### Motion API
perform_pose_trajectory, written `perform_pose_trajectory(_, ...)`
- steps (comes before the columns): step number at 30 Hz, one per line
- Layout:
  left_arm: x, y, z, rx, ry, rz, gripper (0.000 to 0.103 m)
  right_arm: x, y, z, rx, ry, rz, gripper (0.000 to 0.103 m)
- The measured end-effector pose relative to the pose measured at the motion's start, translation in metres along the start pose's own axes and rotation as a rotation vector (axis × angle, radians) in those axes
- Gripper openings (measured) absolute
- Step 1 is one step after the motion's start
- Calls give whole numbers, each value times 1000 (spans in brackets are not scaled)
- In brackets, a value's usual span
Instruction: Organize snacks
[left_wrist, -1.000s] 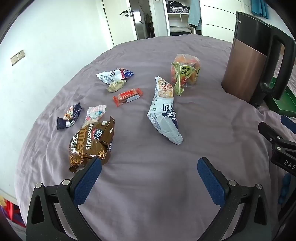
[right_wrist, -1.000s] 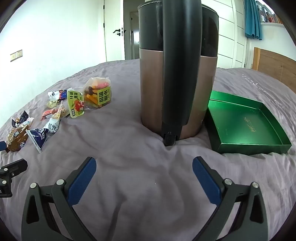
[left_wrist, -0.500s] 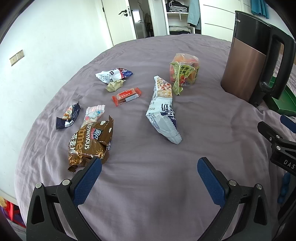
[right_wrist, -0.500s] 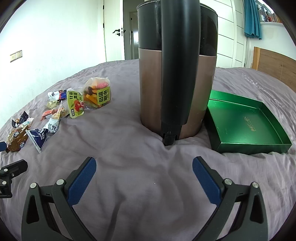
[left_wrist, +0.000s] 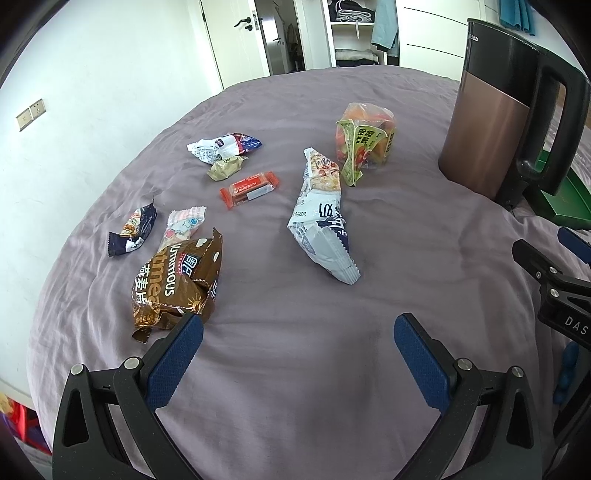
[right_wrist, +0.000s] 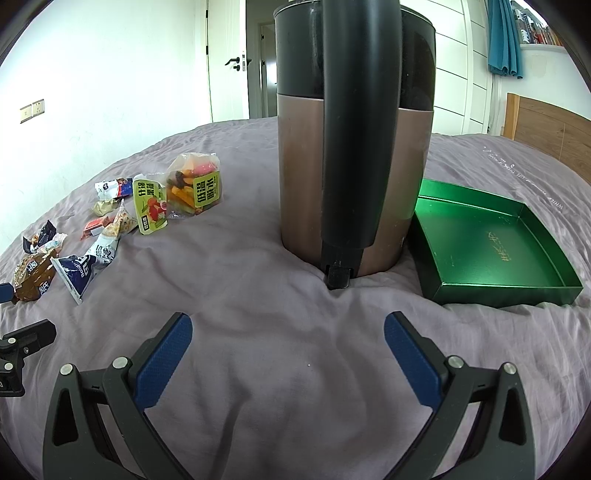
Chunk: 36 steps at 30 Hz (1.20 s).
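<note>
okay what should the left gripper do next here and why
Probably ease the left gripper, open and empty, forward-left onto the brown oatmeal bag, the snack nearest its fingers. The green tray beside the kettle is still empty.

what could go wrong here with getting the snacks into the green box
The kettle stands on soft bedding between the snacks and the green box; a carried packet or arm could tip it. The brown oatmeal bag looks torn open and may spill if the left gripper lifts it wrongly.
</note>
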<state>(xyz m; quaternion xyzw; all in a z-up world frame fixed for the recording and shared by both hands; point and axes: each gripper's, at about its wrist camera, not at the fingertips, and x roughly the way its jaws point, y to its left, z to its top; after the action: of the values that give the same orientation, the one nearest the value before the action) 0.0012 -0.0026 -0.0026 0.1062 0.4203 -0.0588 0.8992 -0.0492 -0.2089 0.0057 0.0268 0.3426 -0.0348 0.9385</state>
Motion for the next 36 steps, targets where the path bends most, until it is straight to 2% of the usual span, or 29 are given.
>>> perform_pose_trajectory(36, 3, -1, 0, 10, 15, -11, 102, 1, 0, -1, 1, 3, 0, 103)
